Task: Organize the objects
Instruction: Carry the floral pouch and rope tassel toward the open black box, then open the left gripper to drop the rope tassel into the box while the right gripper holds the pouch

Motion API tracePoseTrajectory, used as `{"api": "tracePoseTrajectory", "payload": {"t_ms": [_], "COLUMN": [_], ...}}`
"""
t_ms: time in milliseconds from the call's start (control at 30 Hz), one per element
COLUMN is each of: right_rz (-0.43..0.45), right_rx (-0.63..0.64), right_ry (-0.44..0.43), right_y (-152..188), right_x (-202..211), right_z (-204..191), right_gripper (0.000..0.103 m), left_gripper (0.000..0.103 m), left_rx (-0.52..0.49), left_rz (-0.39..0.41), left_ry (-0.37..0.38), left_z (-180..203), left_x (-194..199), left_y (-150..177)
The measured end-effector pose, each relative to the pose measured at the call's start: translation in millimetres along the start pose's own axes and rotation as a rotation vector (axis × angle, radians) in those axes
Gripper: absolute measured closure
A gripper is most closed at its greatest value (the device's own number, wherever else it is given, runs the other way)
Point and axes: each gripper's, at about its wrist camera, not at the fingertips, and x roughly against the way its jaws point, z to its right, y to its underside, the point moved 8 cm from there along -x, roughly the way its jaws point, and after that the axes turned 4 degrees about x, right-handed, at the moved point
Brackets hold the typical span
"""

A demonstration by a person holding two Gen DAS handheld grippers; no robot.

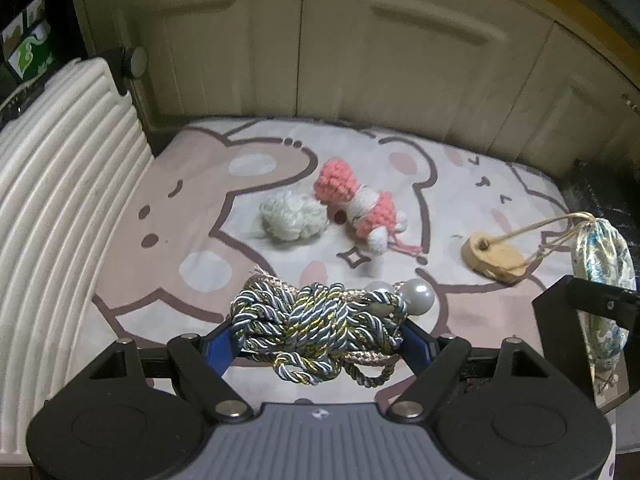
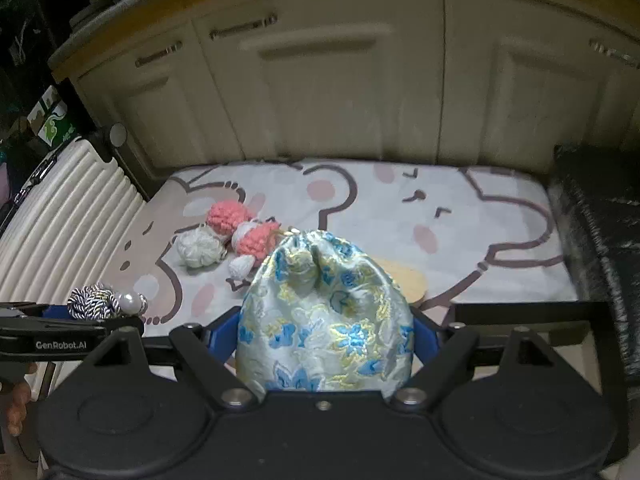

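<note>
Evidently the left gripper (image 1: 320,340) has its jaws clamped on a coiled braided cord (image 1: 316,320) with pearl beads (image 1: 416,296), lifted above the cartoon-print mat (image 1: 168,216). Just beside it, the right gripper (image 2: 326,340) pinches the brocade drawstring pouch (image 2: 324,312) mouth-up, probably so the cord can be dropped inside. A crochet doll (image 1: 356,204), white yarn ball (image 1: 292,220) and wooden tag (image 1: 494,258) lie on the mat, awaiting sorting.

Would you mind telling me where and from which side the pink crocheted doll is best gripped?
Grip the pink crocheted doll across its narrow white waist, coming from above. It lies flat on the printed mat, so the sides offer little; the waist is its thinnest part, clear of the white yarn ball beside its head.
</note>
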Motion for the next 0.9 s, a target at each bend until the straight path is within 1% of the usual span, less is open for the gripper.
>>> {"api": "tracePoseTrajectory", "payload": {"t_ms": [167, 333, 667, 900], "right_rz": [0.029, 0.030, 0.067, 0.065], "right_rx": [0.019, 0.028, 0.016, 0.005], "right_ry": [0.025, 0.075, 0.134, 0.168], "right_y": [-5, -2, 4, 13], "right_x": [25, 46, 92, 101], "right_z": [12, 38, 111, 154], "right_gripper": [0.018, 0.018, 0.018, 0.018], "left_gripper": [0.021, 0.021, 0.021, 0.021], "left_rx": [0.005, -0.008, -0.072, -0.105], "left_rz": [0.033, 0.057, 0.075, 0.083], "left_ry": [0.007, 0.051, 0.113, 0.164], "left_z": [15, 42, 111, 159], "left_x": [13, 25, 32, 32], "left_y": [-5, -7, -7, -5]}}
